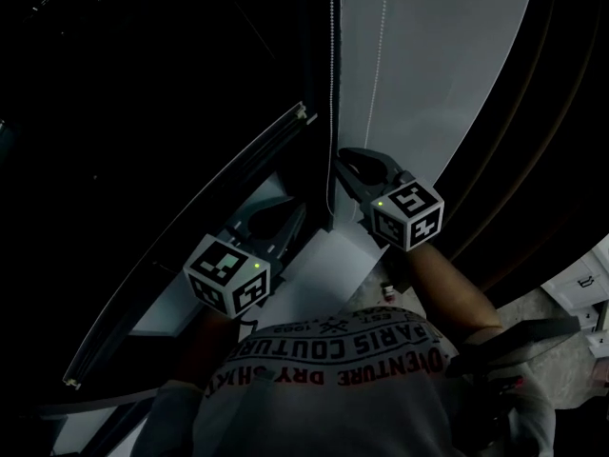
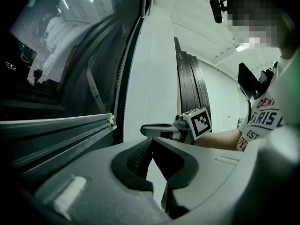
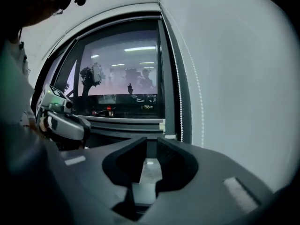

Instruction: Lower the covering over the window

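Right gripper (image 1: 350, 165) just right of bead cord (image 1: 331, 65), jaws apart, empty. Left gripper (image 1: 281, 217) left of cord, jaws together.

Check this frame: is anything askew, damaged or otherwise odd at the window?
Nothing stands out. The bottom rail runs level across the window, and the bead chain hangs straight beside the frame, with no visible damage.

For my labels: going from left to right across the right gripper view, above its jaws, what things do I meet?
left gripper → window → bead chain → wall
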The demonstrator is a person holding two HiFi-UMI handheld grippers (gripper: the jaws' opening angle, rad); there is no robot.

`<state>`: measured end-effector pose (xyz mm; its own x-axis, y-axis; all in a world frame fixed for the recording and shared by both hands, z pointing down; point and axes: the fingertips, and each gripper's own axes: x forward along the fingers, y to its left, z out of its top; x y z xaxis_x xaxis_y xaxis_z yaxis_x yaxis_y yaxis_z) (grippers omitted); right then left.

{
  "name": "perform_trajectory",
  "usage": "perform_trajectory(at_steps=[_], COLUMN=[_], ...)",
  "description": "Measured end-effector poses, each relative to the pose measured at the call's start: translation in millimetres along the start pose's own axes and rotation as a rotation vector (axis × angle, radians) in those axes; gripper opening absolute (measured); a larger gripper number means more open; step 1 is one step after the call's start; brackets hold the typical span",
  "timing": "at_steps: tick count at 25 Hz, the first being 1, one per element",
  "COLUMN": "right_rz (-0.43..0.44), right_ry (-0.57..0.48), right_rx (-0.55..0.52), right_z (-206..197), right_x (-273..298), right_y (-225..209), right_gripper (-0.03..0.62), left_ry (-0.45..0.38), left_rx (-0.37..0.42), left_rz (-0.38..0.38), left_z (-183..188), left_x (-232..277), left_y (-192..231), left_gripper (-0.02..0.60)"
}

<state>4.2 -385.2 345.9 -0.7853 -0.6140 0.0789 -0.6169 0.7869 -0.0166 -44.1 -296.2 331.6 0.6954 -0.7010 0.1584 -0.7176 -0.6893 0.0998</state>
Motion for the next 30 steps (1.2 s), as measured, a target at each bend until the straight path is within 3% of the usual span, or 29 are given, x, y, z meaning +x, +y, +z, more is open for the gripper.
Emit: perform_trajectory(at_steps=[8, 18, 23, 25, 30], right_rz=[-0.201, -0.357, -0.373, -0.356, -0.32], right_ry=[-0.011, -0.05, -0.038, -0.046, -0.027], right_rx=[-0.091, -0.017, -0.021, -0.021, -0.019], right_z=[24.7, 32.4, 36.3, 40.3, 44.1], right_x=[40.6, 40.7, 52.9, 54.9, 64.9], right_y=[-38.2, -74.4, -82.9, -81.6, -73.2], right_gripper=[0.08, 0.087, 0.081, 0.038, 0.02], left_ry=[0.007, 0.008, 0.004, -0.002, -0.006], left_rx=[-0.001, 0.003, 0.003, 0.001, 0.008], left_rz=[0.051, 0.046, 0.054, 0.055, 0.053], left_z=[-0.7, -5.1, -4.8, -3.1, 0.3], left_x=[-6.0, -17.6, -26.3, -28.4, -33.4], left_y=[12.3, 4.5, 4.9, 5.7, 5.9], left_gripper=[0.002, 0.002, 0.002, 0.002, 0.002])
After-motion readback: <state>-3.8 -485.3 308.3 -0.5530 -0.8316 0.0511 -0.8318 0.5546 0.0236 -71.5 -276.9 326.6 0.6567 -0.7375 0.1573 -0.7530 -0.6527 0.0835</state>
